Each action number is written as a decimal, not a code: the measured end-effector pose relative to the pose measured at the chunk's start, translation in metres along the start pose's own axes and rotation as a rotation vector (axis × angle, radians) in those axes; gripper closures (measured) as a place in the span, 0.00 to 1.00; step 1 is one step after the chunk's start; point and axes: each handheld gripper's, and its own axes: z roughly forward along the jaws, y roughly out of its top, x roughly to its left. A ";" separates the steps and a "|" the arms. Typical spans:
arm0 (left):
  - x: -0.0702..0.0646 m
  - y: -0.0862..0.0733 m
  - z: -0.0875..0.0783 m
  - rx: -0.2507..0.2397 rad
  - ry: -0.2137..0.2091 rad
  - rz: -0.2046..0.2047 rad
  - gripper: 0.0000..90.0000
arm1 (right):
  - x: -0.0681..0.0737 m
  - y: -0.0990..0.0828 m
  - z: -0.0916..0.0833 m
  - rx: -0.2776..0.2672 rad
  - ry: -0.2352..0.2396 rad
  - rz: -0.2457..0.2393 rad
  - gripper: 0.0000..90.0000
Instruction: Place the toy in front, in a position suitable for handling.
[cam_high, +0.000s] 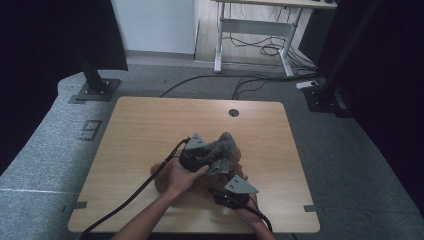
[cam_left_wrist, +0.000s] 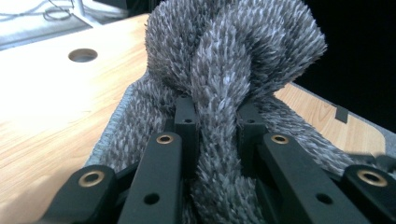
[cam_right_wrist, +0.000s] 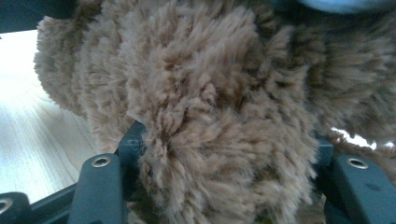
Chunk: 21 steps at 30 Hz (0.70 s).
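Your left tool (cam_left_wrist: 217, 140) is clamped on a bunched fold of the grey shaggy cloth (cam_left_wrist: 233, 60): in the left gripper view the two black jaws stand close together with a narrow ridge of pile pinched between them. The ridge runs from 6 o'clock up to 12 o'clock in that view, then balloons into a rounded knot above the jaw tips; the rest of the cloth trails down to the bench (cam_left_wrist: 56, 107) at 7 o'clock, its stitched edge lying on the wood.

Your right tool (cam_right_wrist: 224, 154) has its jaws partly apart, with a thick wad of the brown fluffy cloth (cam_right_wrist: 210, 93) packed between them; you cannot tell from that view whether the pads press on it.

In the high view, the left tool (cam_high: 192, 156) holds the grey cloth (cam_high: 224, 147) raised near the bench centre, its long axis tilting toward 1 o'clock. The brown cloth (cam_high: 161, 181) lies beneath, at 7 o'clock of it. The right tool (cam_high: 231, 196) sits at 5 o'clock.
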 end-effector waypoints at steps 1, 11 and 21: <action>0.000 -0.001 0.004 0.012 0.003 -0.003 0.84 | -0.001 -0.001 0.000 0.001 -0.003 0.009 0.43; 0.004 -0.021 -0.023 0.061 0.081 0.061 0.84 | -0.006 -0.006 0.003 0.012 -0.106 0.050 0.49; 0.028 -0.047 -0.066 -0.026 0.105 0.001 0.84 | -0.010 -0.007 0.004 0.000 -0.096 0.077 0.50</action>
